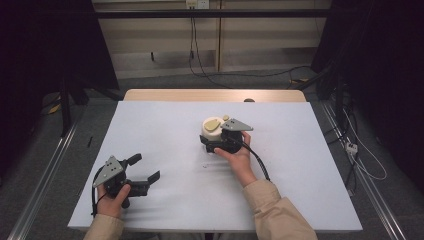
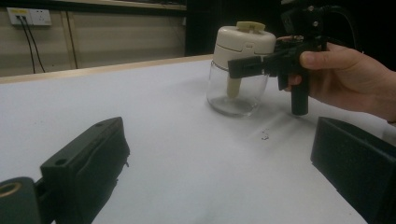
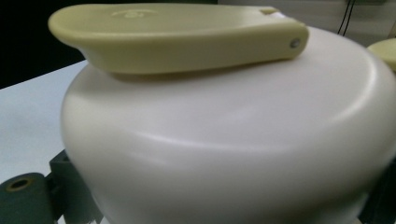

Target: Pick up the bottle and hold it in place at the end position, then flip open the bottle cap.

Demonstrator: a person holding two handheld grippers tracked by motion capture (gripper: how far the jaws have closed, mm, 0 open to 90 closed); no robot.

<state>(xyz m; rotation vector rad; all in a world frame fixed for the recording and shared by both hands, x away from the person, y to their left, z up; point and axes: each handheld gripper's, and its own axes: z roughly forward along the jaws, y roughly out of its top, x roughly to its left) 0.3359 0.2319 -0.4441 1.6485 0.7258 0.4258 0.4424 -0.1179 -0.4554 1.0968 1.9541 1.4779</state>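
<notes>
While the jar (image 1: 214, 132) stands upright mid-desk (image 1: 160, 130), long axis vertical with its cream lid up, the right gripper (image 1: 216, 145) has its fingers around the jar, right under that lid. The left gripper (image 1: 145, 172) sits near the desk's front-left with fingers spread, holding nothing.

Jar (image 2: 237, 88): clear glass-like body, glossy, see-through. Jar lid (image 3: 224, 140): cream plastic, smooth, soft satin sheen. Flip tab (image 3: 177, 35) on lid: pale yellow-green plastic, smooth, semi-matt, small metal-looking pin at its end. Table (image 1: 165, 130): white top, matt, smooth; far edge strip looks like light wood. Left gripper (image 1: 142, 170): black matt plastic jaws, grey matt plate on top. Right gripper (image 2: 247, 66): same black matt plastic. Sleeves (image 1: 280, 212): beige cloth, matt. Floor (image 1: 45, 150): grey, rough, carpet-like.
</notes>
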